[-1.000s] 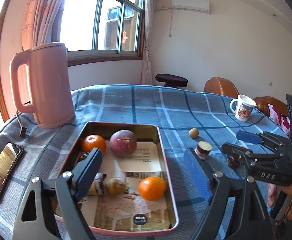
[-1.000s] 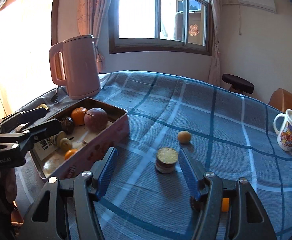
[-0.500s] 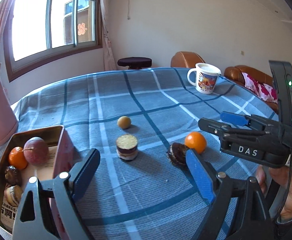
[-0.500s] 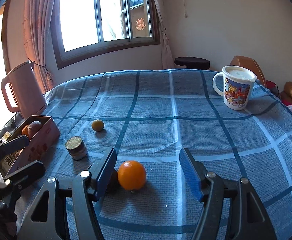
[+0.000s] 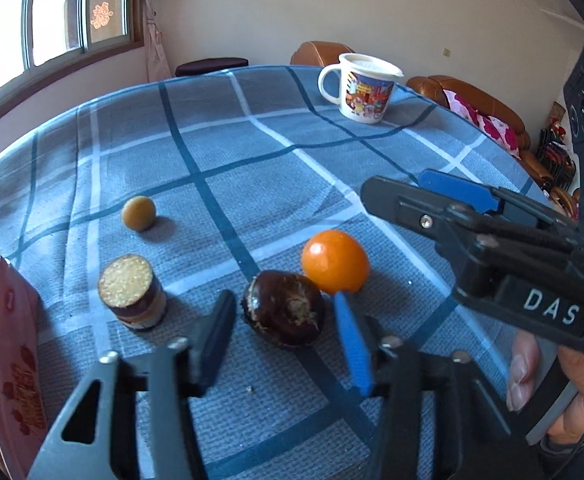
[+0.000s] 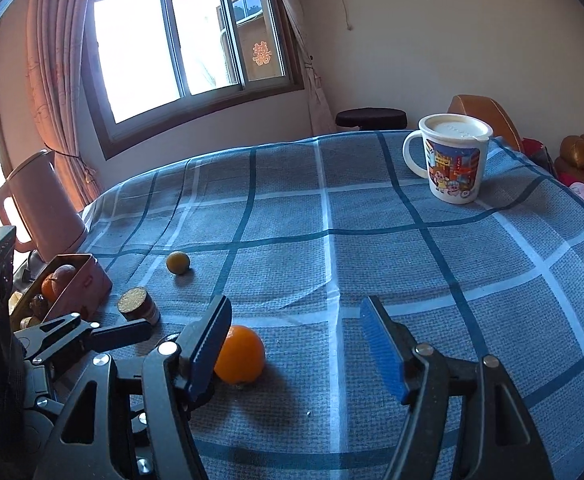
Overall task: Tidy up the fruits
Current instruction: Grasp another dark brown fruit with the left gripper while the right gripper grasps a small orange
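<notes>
Left claw (image 5: 283,322) has swung away from the pink rectangular metal tin (image 5: 9,368) at the near-left edge, out over the blue plaid-clothed bench (image 5: 219,152); its jaws have just been closing and now stand narrow around the dark brown rough-skinned round fruit (image 5: 283,314); slivers of cloth show on both sides, so the pads look not yet in contact, nothing held; right claw (image 6: 304,344) has slid over too, jaws about half open and just been widening a little, empty; the glossy orange tangerine (image 6: 240,354) sits partly behind its left finger, not gripped; in the left view that tangerine lies just right of and beyond the brown fruit, almost touching; purple-skinned cut cylinder with a yellow grainy top (image 5: 131,296) stands left of it, small tan round fruit (image 5: 138,213) farther back; four pieces loose, several already in the tin; my read: brown fruit is next to go, tangerine after; risk: closing nudges the tangerine and it rolls.
</notes>
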Demonstrator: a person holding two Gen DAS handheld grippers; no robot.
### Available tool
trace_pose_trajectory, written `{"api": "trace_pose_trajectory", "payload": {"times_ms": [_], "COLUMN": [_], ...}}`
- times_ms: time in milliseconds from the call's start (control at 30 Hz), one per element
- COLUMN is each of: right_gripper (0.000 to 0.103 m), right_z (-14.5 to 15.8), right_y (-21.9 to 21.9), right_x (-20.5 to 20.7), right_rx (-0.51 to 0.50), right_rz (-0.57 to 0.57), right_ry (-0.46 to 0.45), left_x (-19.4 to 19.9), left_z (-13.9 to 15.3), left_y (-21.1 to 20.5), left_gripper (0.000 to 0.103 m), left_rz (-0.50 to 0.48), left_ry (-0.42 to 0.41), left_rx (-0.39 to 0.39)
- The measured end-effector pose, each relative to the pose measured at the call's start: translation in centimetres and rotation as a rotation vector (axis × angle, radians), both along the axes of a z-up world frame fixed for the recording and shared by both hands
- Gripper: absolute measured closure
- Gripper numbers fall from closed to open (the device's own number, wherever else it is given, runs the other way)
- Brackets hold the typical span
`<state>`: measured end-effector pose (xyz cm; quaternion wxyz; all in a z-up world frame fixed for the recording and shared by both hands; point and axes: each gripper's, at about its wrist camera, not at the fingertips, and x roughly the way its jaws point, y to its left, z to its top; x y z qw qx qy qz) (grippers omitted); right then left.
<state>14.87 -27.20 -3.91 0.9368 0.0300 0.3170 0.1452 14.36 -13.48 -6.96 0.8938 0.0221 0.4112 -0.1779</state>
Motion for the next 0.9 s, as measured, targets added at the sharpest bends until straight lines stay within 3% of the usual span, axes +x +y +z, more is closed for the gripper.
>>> {"api": "trace_pose_trajectory", "payload": {"times_ms": [200, 367, 600, 633, 667, 733, 900], "right_gripper": [0.033, 0.033, 0.034, 0.038, 0.054, 0.063, 0.064], "right_z": [-0.2, -0.7, -1.8, -2.0, -2.2, -2.5, -2.9], "right_y": [0.3, 1.8, 3.6, 3.8, 3.9, 4.0, 4.1], "right_x": [0.3, 0.6, 1.2, 1.4, 1.5, 1.8, 1.8], "right_rx": [0.016, -0.041, -0.106, -0.112, -0.114, -0.109, -0.1], "right_rz": [0.048, 0.1, 0.173, 0.184, 0.192, 0.213, 0.226], "right_ry": [0.018, 0.05, 0.114, 0.126, 0.14, 0.166, 0.189], "left_x": [-0.9, -1.2, -1.8, -1.9, -2.0, -2.0, -2.0], "left_z": [0.6, 1.3, 1.7, 1.8, 1.9, 2.0, 2.0], "left_y": [2.1, 4.5, 5.1, 4.9, 4.9, 4.9, 5.7], "left_gripper": [0.06, 0.06, 0.06, 0.06, 0.06, 0.06, 0.06], "left_rz": [0.041, 0.144, 0.174, 0.171, 0.168, 0.168, 0.181], "left_ry": [-0.039, -0.089, -0.136, -0.144, -0.15, -0.155, -0.154], "left_rx": [-0.056, -0.078, -0.075, -0.068, -0.063, -0.065, -0.107]}}
